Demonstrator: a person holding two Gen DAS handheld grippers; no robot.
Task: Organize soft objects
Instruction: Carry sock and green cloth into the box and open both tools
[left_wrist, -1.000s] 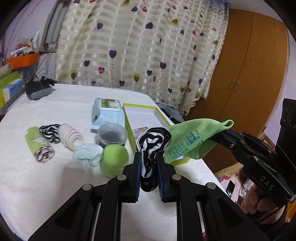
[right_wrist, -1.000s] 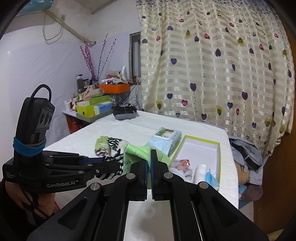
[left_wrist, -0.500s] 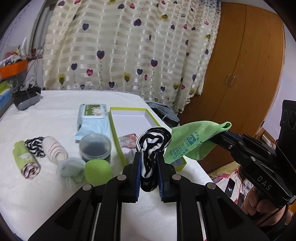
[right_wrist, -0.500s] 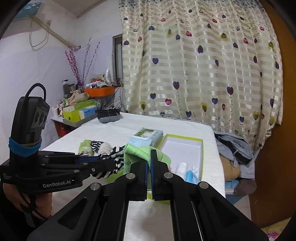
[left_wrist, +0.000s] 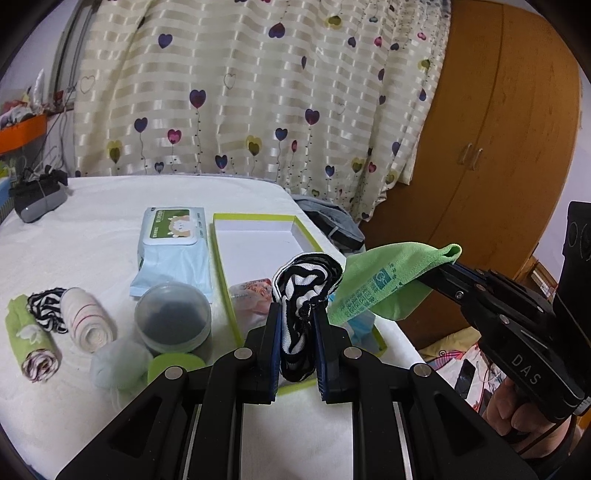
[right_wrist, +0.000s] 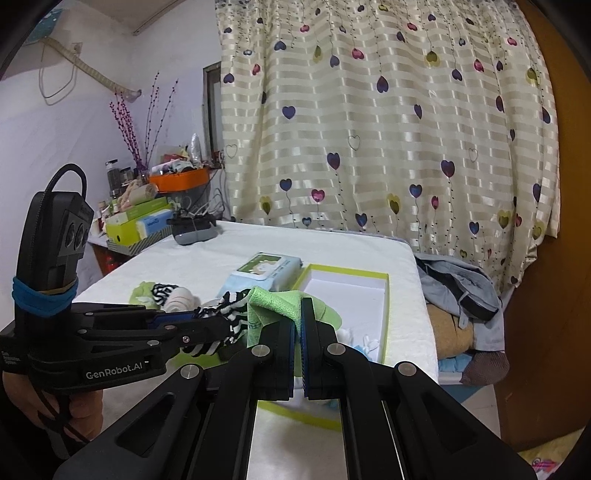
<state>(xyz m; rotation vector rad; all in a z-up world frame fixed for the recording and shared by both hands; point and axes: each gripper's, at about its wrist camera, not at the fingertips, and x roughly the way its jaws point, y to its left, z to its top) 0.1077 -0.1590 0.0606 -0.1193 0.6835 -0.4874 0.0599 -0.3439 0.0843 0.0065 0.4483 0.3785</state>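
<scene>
My left gripper (left_wrist: 295, 314) is shut on a black-and-white striped cloth (left_wrist: 306, 280) and holds it above the near end of a white box with a green rim (left_wrist: 258, 216). My right gripper (right_wrist: 298, 306) is shut on a green cloth (right_wrist: 275, 301), which also shows in the left wrist view (left_wrist: 384, 280), held in the air just right of the striped cloth (right_wrist: 225, 314). The box (right_wrist: 347, 272) holds small soft items at its near end. Rolled socks (left_wrist: 86, 319) and a green roll (left_wrist: 29, 336) lie on the white table (left_wrist: 92, 236) at the left.
A pack of wet wipes (left_wrist: 171, 243), a dark round tub (left_wrist: 173, 319), a pale blue soft ball (left_wrist: 118, 363) and a green lid (left_wrist: 175, 363) sit left of the box. A grey device (left_wrist: 37, 203) lies at the far corner. Clothes (right_wrist: 458, 288) are piled beyond the table's right edge.
Both grippers have kept their hold and lifted and tilted a little; the table items now sit lower and nearer in the left wrist view. The cloths stay side by side.
</scene>
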